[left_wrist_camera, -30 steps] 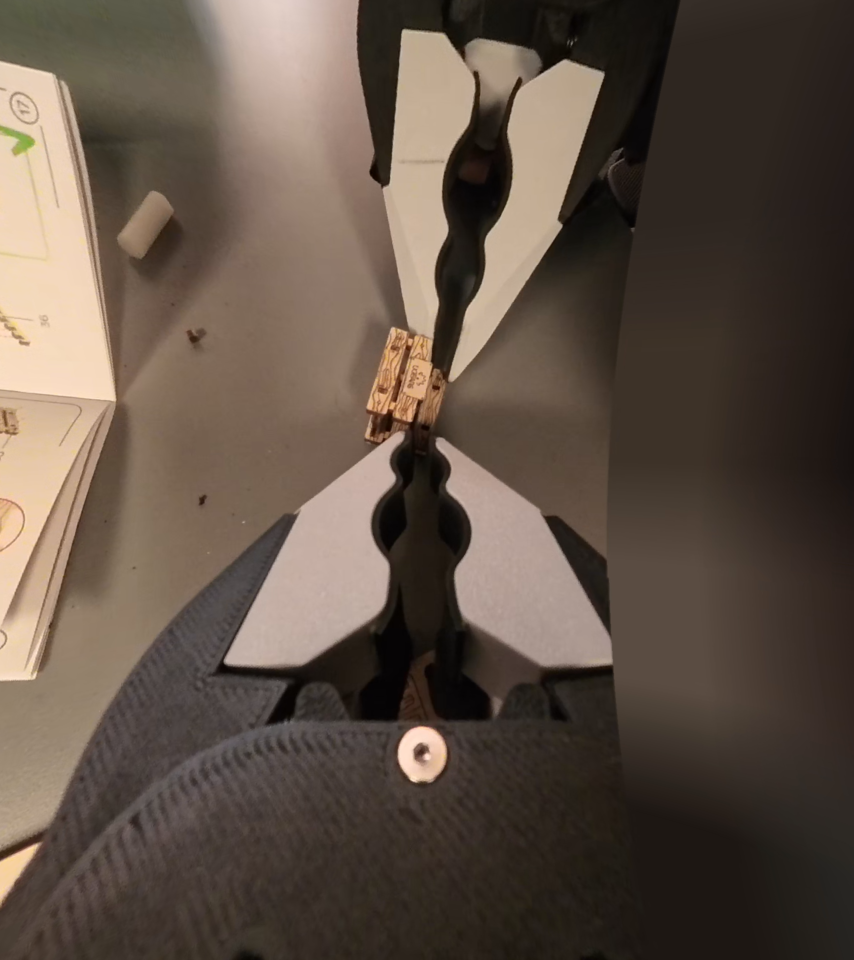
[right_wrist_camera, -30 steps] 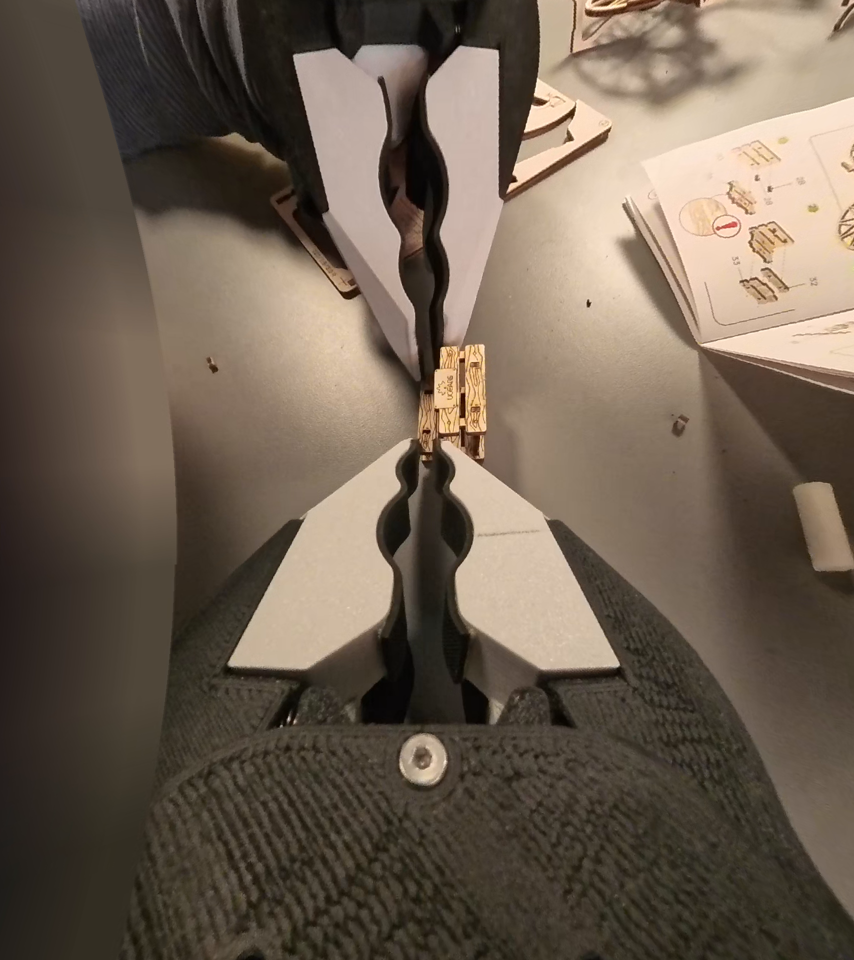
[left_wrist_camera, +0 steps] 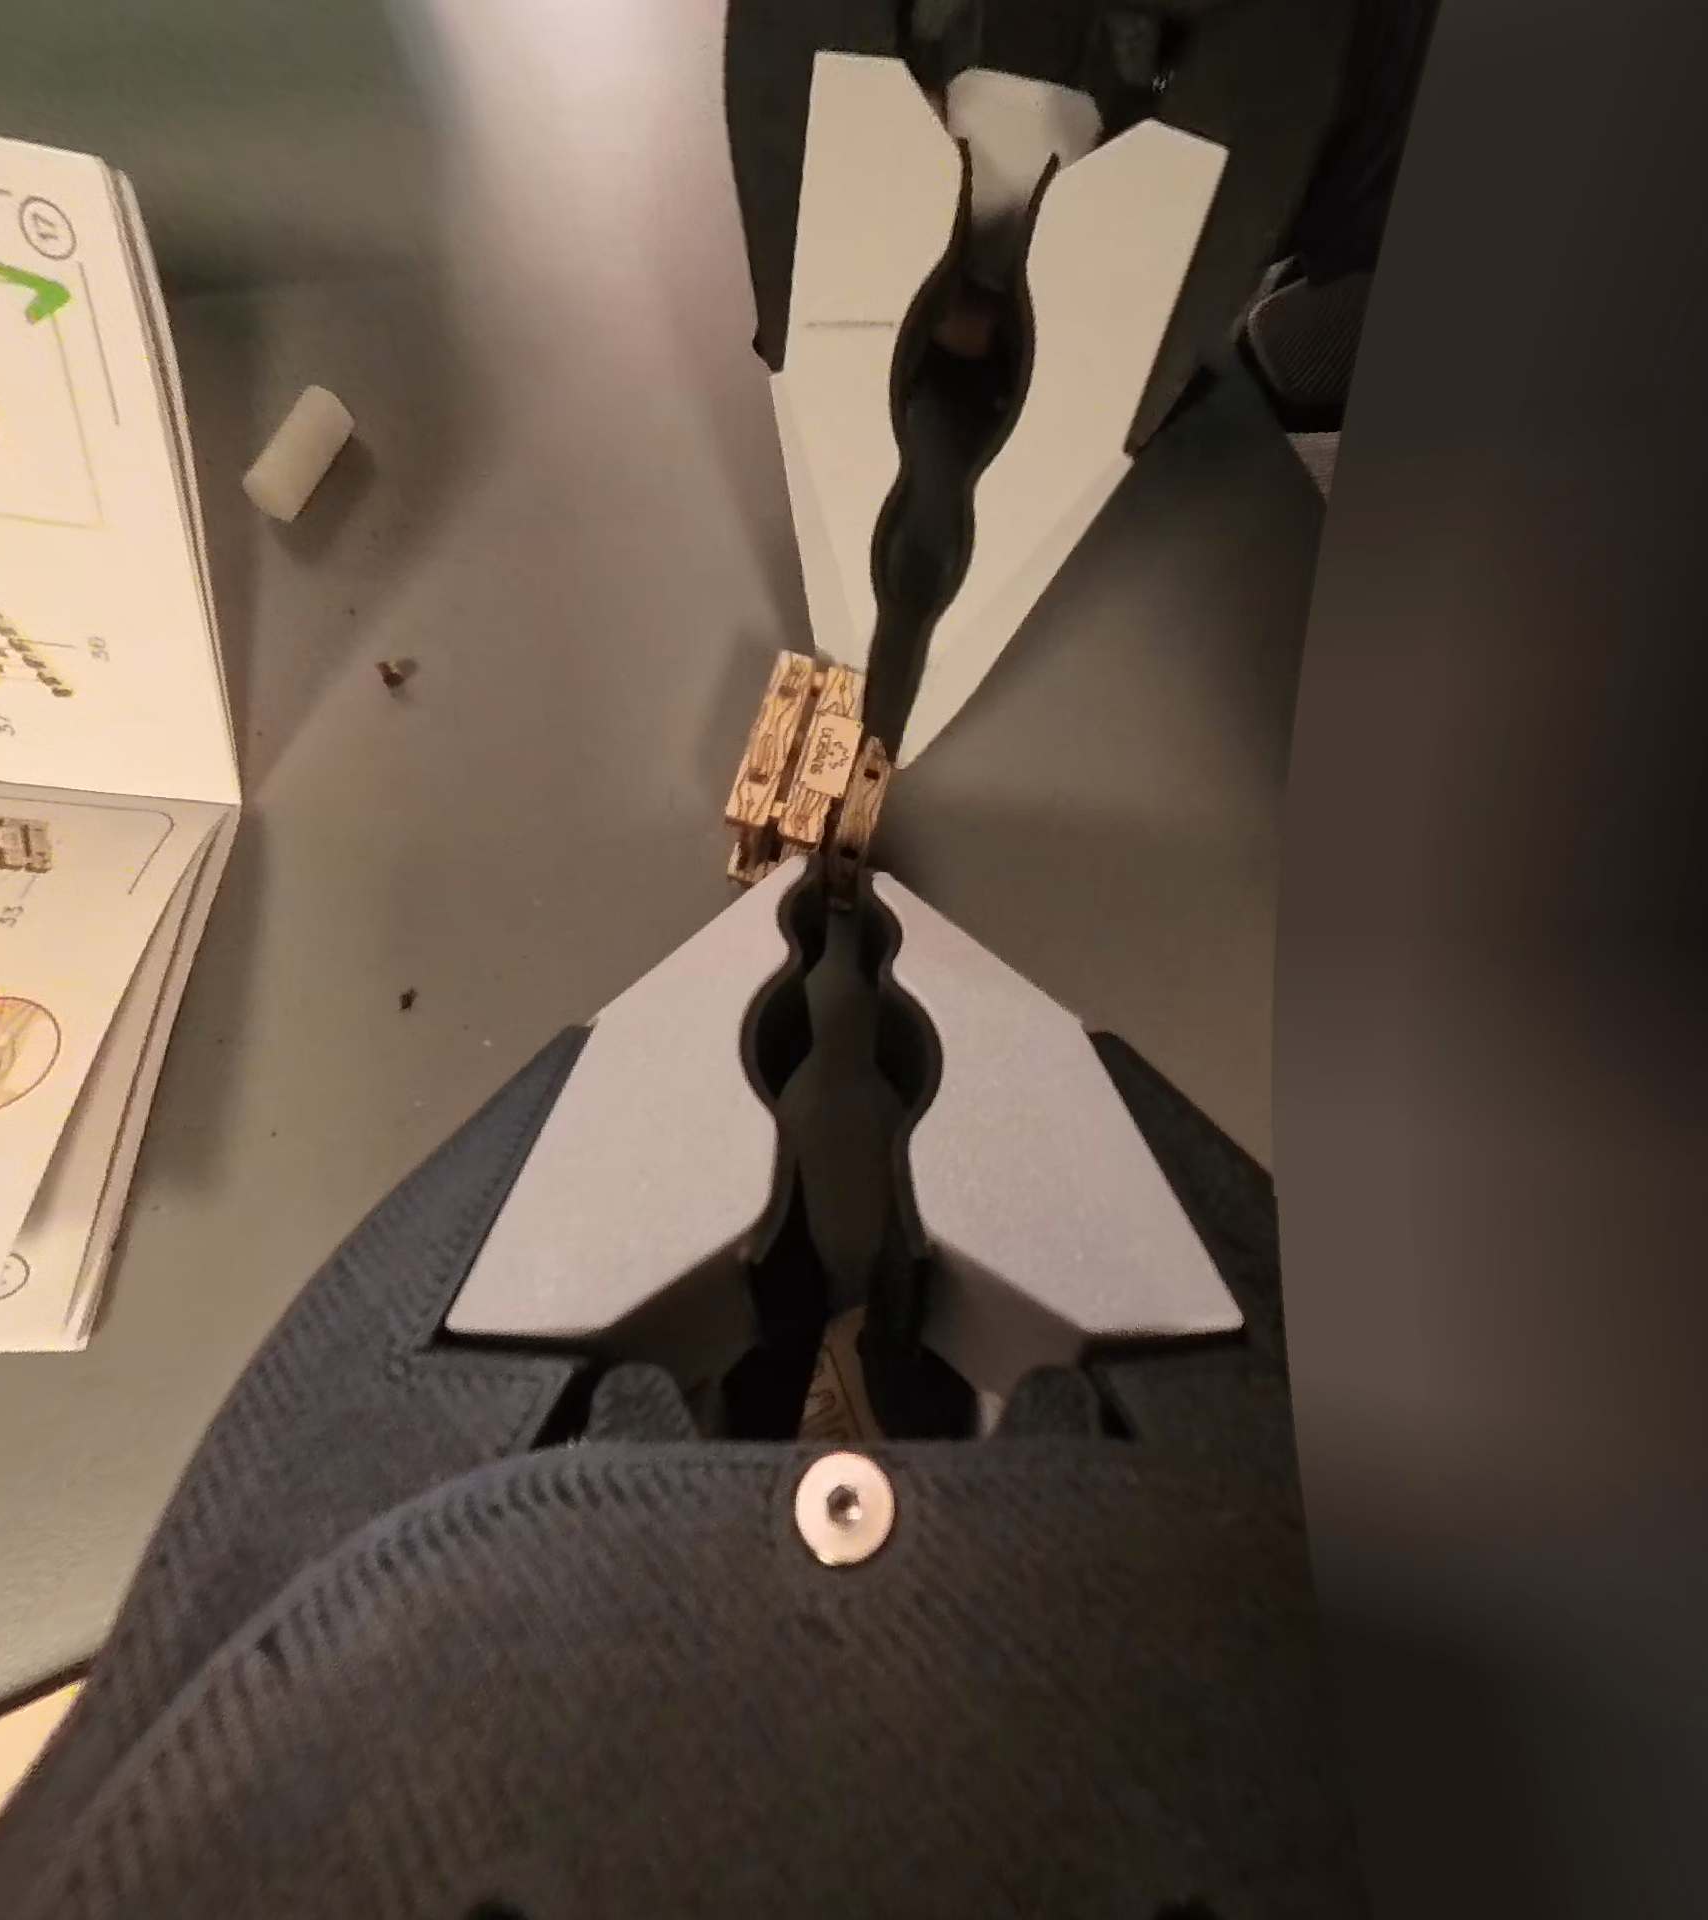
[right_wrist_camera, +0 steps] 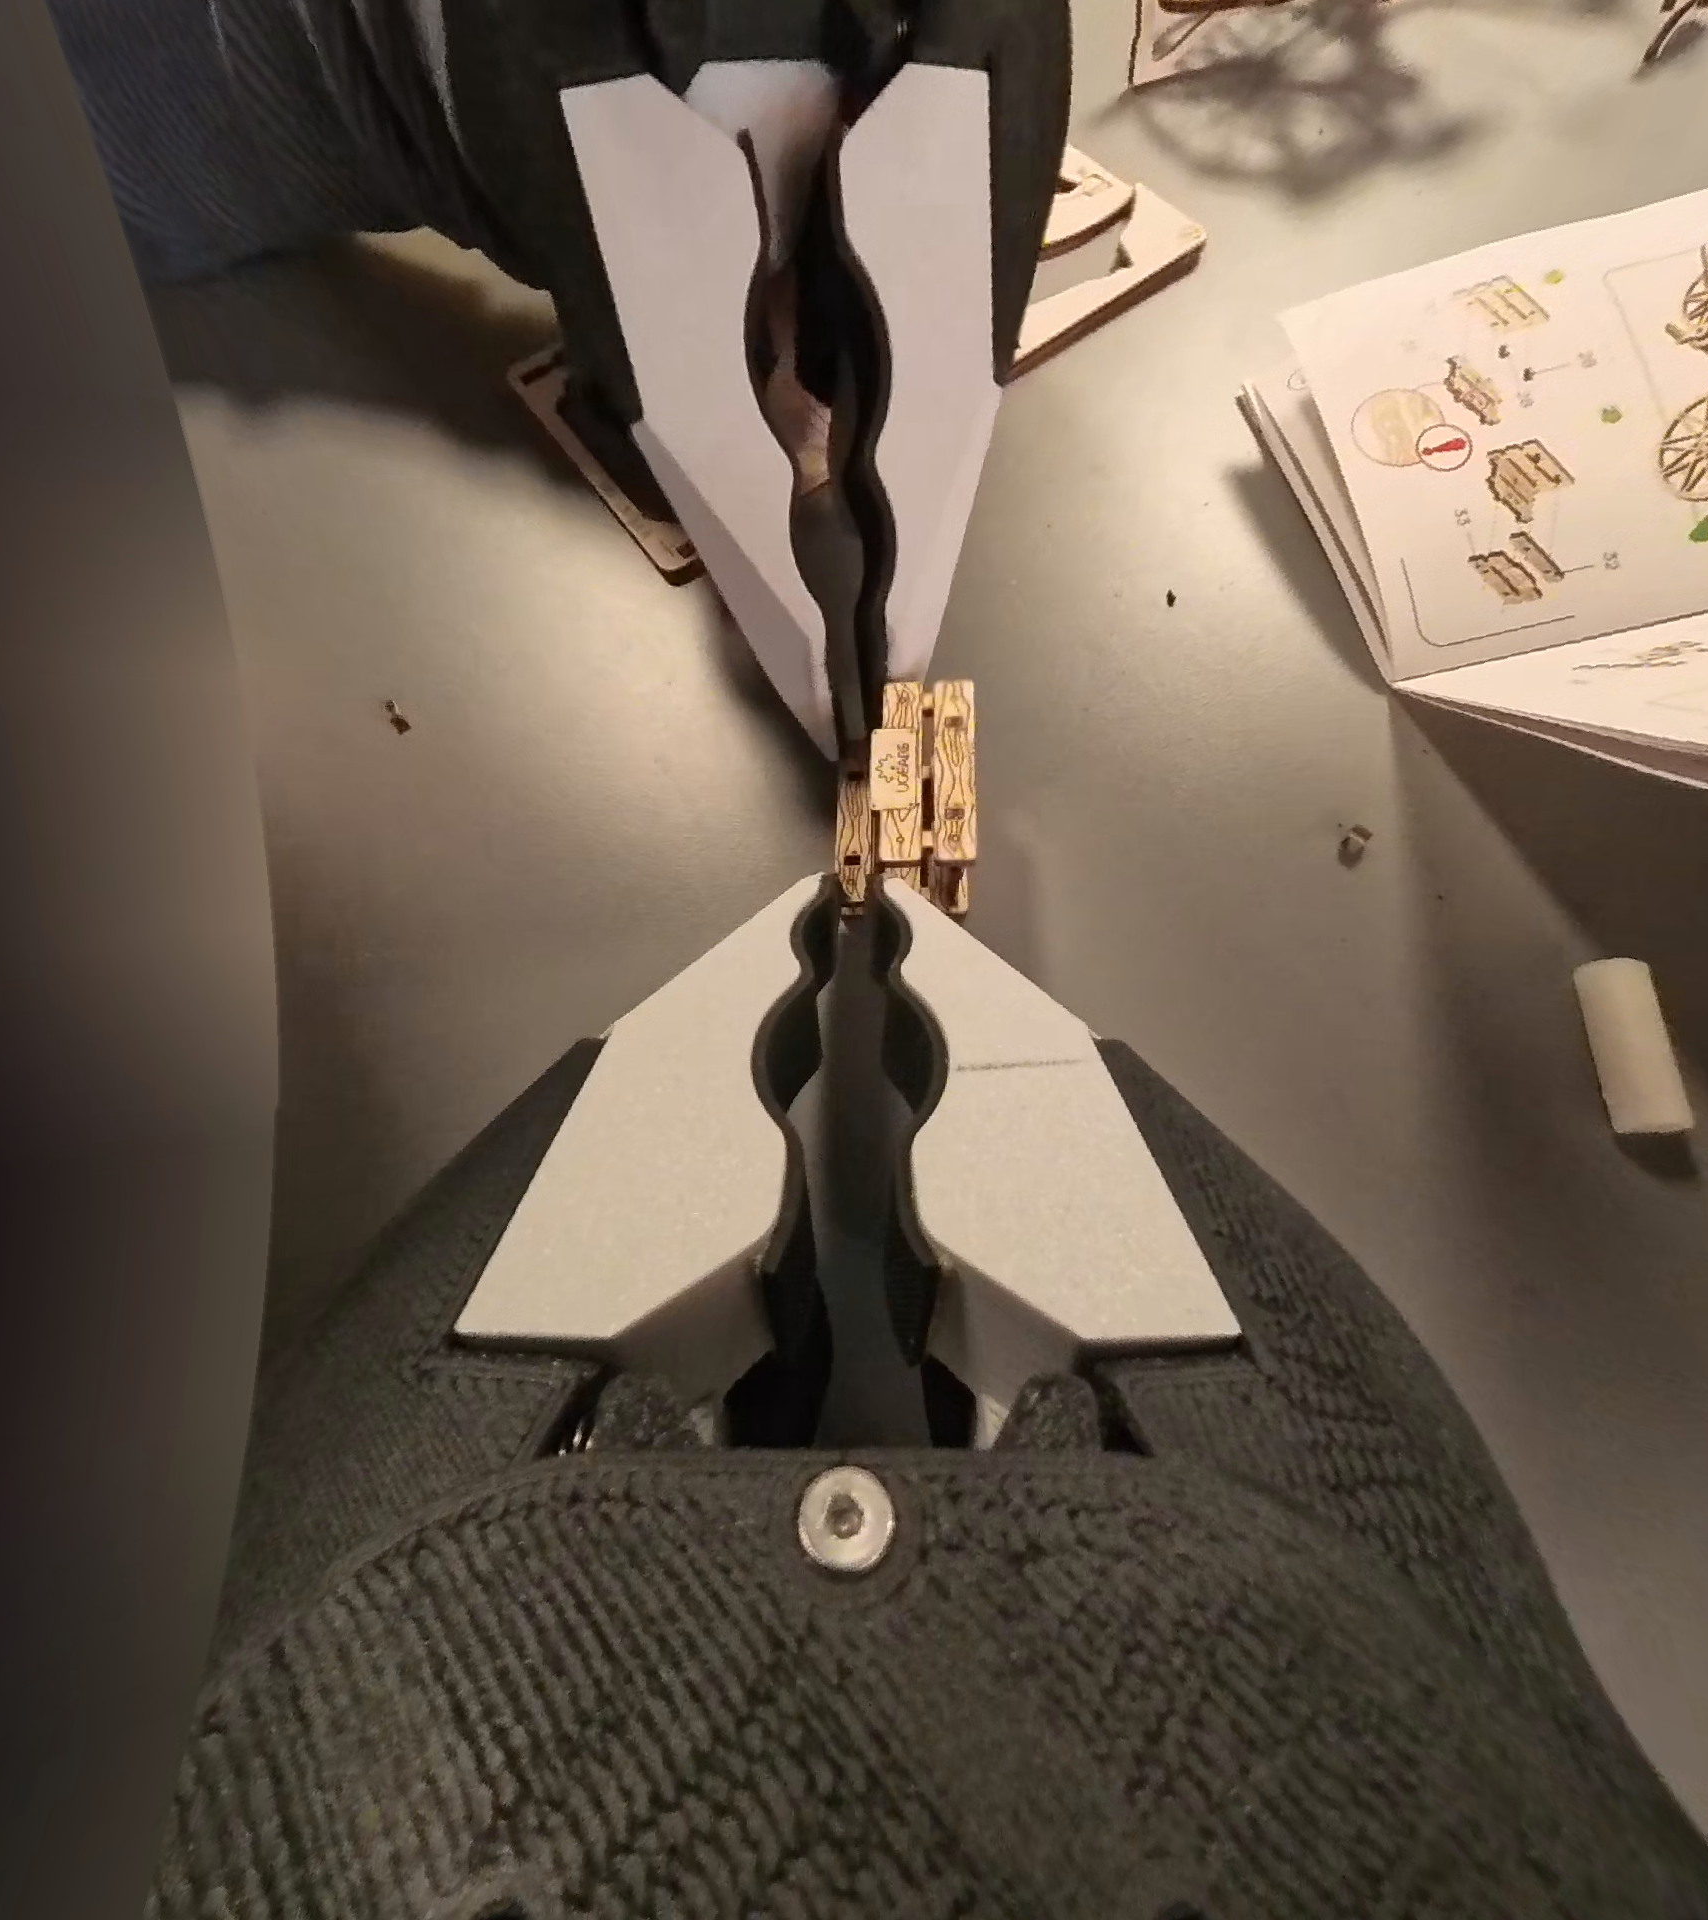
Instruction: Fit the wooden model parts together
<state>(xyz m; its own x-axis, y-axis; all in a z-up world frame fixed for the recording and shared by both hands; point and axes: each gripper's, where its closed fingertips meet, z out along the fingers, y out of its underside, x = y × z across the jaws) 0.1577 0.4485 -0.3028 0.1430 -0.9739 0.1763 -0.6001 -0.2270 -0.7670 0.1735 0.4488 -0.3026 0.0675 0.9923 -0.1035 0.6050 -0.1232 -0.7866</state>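
Note:
A small wooden model block (left_wrist_camera: pixel 808 774) of several slotted plywood pieces hangs above the grey table, held between both grippers tip to tip. My left gripper (left_wrist_camera: pixel 842 883) is shut on its near edge. My right gripper (left_wrist_camera: pixel 889 740) faces it from the far side and is shut on the opposite edge. In the right wrist view the same block (right_wrist_camera: pixel 917 795) sits between my right gripper (right_wrist_camera: pixel 860 896) below and my left gripper (right_wrist_camera: pixel 855 727) above. Most of the gripped edges are hidden in the jaws.
An open instruction booklet (left_wrist_camera: pixel 29 727) lies at the left, also in the right wrist view (right_wrist_camera: pixel 1556 468). A small white cylinder (left_wrist_camera: pixel 299 452) lies on the table, also in the right wrist view (right_wrist_camera: pixel 1631 1044). Cut plywood sheets (right_wrist_camera: pixel 1110 239) lie at the back. Wood crumbs (left_wrist_camera: pixel 395 673) dot the table. The small white cylinder (left_wrist_camera: pixel 299 452) lies around 12 cm away from my right fingertips. The right camera catches it too, in the right wrist view (right_wrist_camera: pixel 1624 1041).
Both grippers and the block stay almost still; the block has tilted very slightly. Neither grip has changed.

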